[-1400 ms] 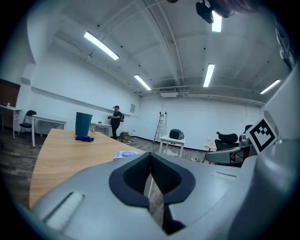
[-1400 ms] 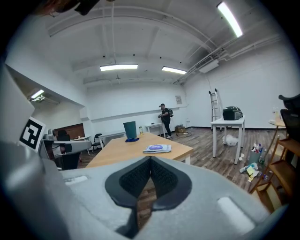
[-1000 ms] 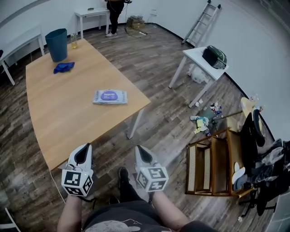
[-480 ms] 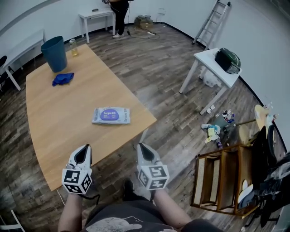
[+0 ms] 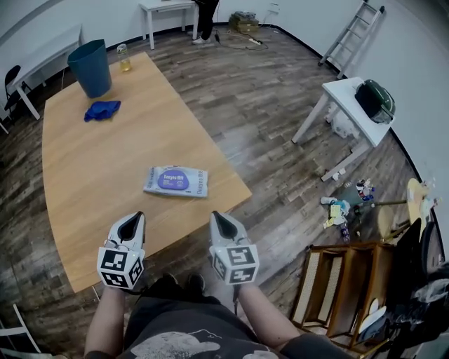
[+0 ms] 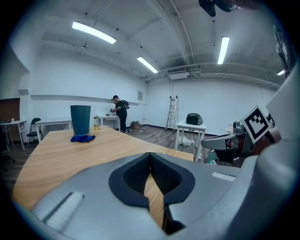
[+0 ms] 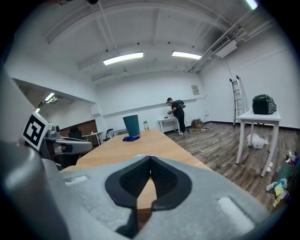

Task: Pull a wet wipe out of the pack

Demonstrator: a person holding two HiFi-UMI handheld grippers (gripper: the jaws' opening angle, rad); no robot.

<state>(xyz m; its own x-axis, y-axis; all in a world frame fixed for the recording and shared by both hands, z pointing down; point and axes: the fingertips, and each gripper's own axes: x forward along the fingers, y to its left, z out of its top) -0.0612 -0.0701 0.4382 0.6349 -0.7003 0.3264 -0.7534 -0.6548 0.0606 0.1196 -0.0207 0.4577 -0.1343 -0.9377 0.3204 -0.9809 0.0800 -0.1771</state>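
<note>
A flat pack of wet wipes (image 5: pixel 177 181) with a purple label lies on the long wooden table (image 5: pixel 91 168), near its right edge. My left gripper (image 5: pixel 135 219) hangs over the table's near edge, shut and empty. Beside it my right gripper (image 5: pixel 217 218) is also shut with nothing in it, just off the table's near corner. Both point toward the pack, which lies a short way ahead of them. In the left gripper view the jaws (image 6: pixel 150 157) meet tip to tip; in the right gripper view the jaws (image 7: pixel 150 159) do the same. The pack is hidden in both gripper views.
A teal bin (image 5: pixel 91 66), a blue cloth (image 5: pixel 102 109) and a small bottle (image 5: pixel 124 57) sit at the table's far end. A white side table (image 5: pixel 347 105) with a dark bag stands to the right, a ladder (image 5: pixel 354 35) behind it. A person (image 5: pixel 207 17) stands at the back.
Both grippers have come forward, from over the floor up to the table's near edge. The pack now lies closer to them. Both stay shut.
</note>
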